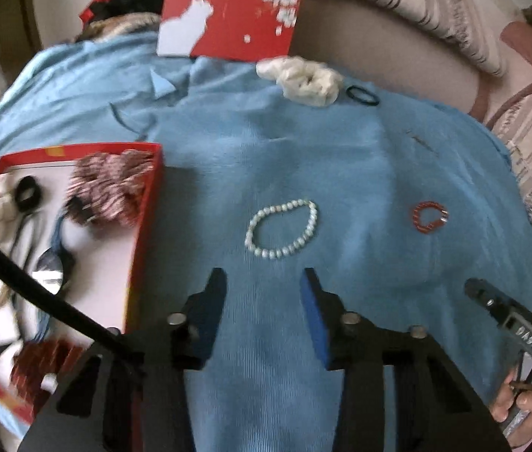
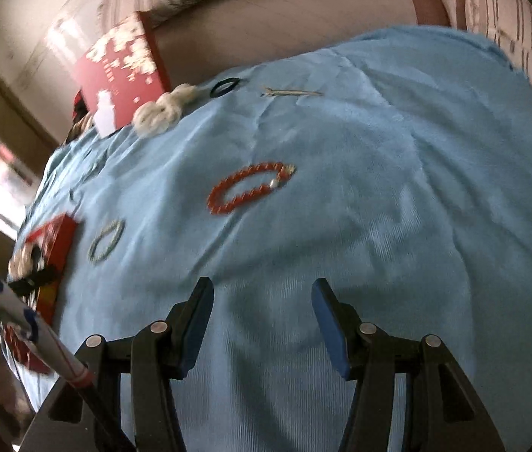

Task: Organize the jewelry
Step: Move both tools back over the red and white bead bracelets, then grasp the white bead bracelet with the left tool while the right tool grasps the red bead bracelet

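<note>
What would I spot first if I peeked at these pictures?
A white pearl bead bracelet lies on the blue cloth, just ahead of the open left gripper. A red bead bracelet lies ahead of the right gripper. The red jewelry box sits left.

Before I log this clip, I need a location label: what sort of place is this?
Probably a bedroom at home. A blue cloth is spread on what looks like a bed, with striped bedding behind it, and a red box holding hair ties.

Two wrist views down onto one blue cloth [image 1: 341, 173] (perhaps overlapping centrally)
</note>
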Tool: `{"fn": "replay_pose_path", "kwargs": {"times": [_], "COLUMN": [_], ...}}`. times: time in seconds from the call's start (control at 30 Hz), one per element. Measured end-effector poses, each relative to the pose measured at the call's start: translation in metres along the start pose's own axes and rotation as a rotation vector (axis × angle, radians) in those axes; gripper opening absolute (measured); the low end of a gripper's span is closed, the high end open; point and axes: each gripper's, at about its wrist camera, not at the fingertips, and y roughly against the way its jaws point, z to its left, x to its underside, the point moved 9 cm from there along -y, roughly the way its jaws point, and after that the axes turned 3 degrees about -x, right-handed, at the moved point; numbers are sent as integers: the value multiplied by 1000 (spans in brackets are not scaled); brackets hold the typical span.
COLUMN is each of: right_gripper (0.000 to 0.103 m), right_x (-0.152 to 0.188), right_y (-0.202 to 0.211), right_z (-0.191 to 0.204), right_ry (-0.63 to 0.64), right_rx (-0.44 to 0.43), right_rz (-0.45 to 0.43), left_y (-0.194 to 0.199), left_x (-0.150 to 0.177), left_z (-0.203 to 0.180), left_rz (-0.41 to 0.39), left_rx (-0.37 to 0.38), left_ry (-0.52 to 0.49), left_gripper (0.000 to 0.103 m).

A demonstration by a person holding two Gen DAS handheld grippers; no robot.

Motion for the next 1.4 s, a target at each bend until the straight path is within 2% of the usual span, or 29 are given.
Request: {"fn": "replay_pose_path", "kwargs": {"times": [0.03, 0.23, 0.4, 0.5, 0.57, 0.6, 0.63, 0.67, 0.7, 0.8, 0.97, 1.17, 1.4], "right_gripper": [59, 59, 59, 56, 41, 36, 26, 12, 8, 8, 8, 8, 8], "right_x": [-8, -43, -59, -63, -64, -64, -64, -65, -65, -68, -69, -63, -44], "right_y": [-7, -37, -53, -61, -64, -64, -64, -64, -63, -54, -18, 31, 77], "right_z": [-2, -10, -7, -5, -4, -3, -2, -2, -2, -3, 7, 26, 49], "right_ry": [-11, -31, 6, 40, 89, 108, 126, 129, 124, 96, 81, 122, 166], "right_rx": [-5, 3, 31, 78, 141, 166, 181, 178, 167, 130, 73, 29, 2], "right_rz": [0, 2, -10, -25, -41, -47, -54, -54, -50, -51, -98, -148, -176], "left_y": [-11, -52, -65, -72, -74, -74, -74, -73, -71, -58, -10, 54, 102], "left_x": [-5, -24, -31, -30, -29, -29, -30, -28, -28, -26, -22, -8, 16], "left_z": [-1, -6, -15, -20, -23, -26, -28, -31, -33, -38, -41, -32, -15], "left_rz": [19, 61, 32, 14, -13, -26, -28, -24, -23, -26, -82, -146, -180], "left_rx": [5, 20, 3, -23, -67, -85, -85, -77, -74, -35, 11, 64, 90], "left_ry": [6, 6, -58, -96, -133, -154, -168, -174, -170, -150, -130, -114, -74], "left_gripper": [29, 29, 29, 30, 29, 20, 6, 5, 5, 5, 5, 5, 5]}}
